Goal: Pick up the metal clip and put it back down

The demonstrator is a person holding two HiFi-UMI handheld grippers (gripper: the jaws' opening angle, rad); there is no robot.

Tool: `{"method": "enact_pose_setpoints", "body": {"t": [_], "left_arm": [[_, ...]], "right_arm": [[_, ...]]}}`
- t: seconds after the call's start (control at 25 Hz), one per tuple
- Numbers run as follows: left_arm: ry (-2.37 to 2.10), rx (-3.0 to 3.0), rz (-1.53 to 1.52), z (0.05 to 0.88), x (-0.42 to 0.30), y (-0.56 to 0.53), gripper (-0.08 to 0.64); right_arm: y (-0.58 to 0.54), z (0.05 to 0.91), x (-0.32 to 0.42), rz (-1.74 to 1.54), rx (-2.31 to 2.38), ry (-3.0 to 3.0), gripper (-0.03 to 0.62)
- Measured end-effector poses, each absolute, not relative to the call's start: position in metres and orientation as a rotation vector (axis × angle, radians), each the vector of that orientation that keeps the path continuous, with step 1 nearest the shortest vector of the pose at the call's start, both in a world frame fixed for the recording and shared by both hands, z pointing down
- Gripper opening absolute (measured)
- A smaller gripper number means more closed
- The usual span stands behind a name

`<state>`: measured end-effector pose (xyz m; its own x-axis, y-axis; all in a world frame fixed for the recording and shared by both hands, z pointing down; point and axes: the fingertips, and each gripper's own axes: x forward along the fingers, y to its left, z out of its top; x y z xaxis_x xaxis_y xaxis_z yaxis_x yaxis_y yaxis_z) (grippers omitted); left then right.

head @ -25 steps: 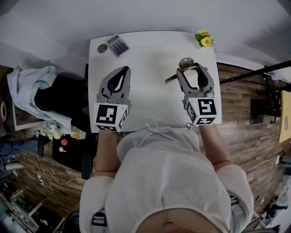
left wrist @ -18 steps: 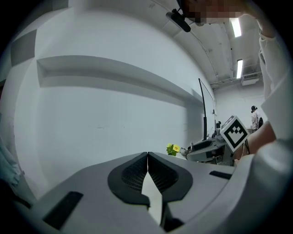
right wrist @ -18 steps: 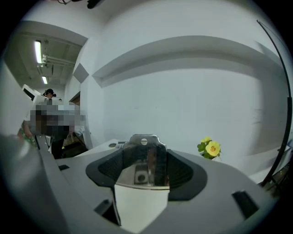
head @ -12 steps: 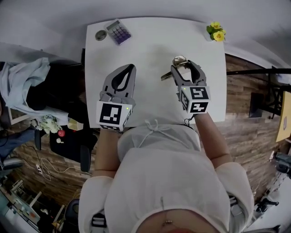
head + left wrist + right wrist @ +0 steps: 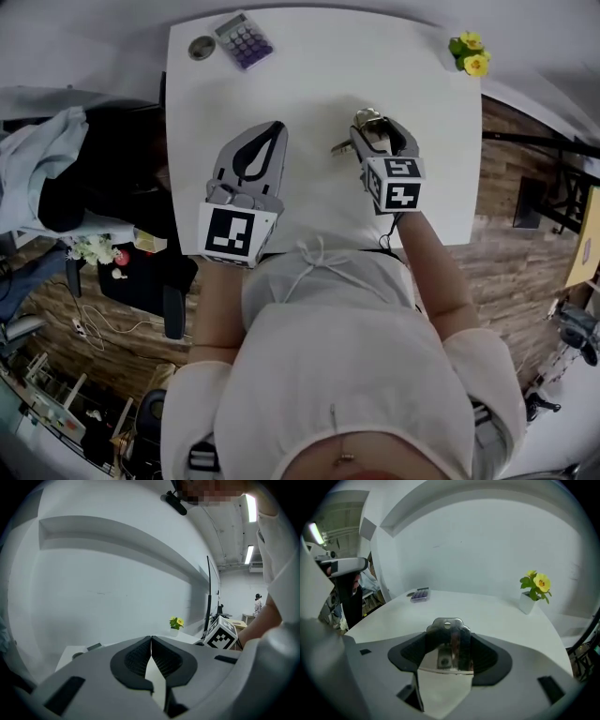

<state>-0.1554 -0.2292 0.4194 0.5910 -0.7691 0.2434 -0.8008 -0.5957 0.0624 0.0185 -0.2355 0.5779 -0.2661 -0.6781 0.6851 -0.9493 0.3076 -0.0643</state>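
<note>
The shiny metal clip (image 5: 448,626) sits upright between the pads of my right gripper (image 5: 450,638), which is shut on it. In the head view the clip (image 5: 357,132) pokes out left of the right gripper (image 5: 373,124), over the right half of the white table (image 5: 309,66). My left gripper (image 5: 274,128) hovers over the table's middle-left with its jaws touching and nothing held. The left gripper view shows the same gripper (image 5: 151,640) shut and empty.
A purple calculator (image 5: 243,39) and a small round tin (image 5: 201,47) lie at the table's far left corner. A potted yellow flower (image 5: 472,54) stands at the far right corner. Wooden floor and a dark chair with clothes lie beside the table.
My right gripper has carried the clip leftward, away from the table's right edge and toward its middle. The left gripper has stayed about where it was.
</note>
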Motion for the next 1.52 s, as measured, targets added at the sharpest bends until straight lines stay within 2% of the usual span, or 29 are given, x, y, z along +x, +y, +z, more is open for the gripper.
{"method": "enact_pose_setpoints", "body": {"t": [0.16,0.64,1.04,1.28,1.52], "left_arm": [[-1.283,2.582,0.382,0.438,-0.158,-0.228,0.02],[-1.285,2.58,0.384,0.453,-0.164,-0.238,0.02],[-1.275,2.619,0.376,0.45,-0.155,-0.233,0.02],[-1.287,2.637,0.371,0.436,-0.151,-0.222,0.02],[-1.295,2.678,0.367,0.411,-0.136,-0.205,0.02]], "right_arm": [[-0.232,0.602,0.021,0.693,1.419,-1.966,0.295],[-0.231,0.624,0.023,0.767,1.457,-1.903,0.296],[-0.23,0.623,0.026,0.756,1.485,-1.904,0.33],[-0.229,0.584,0.024,0.674,1.507,-2.031,0.351],[-0.226,0.506,0.029,0.429,1.566,-2.24,0.328]]}}
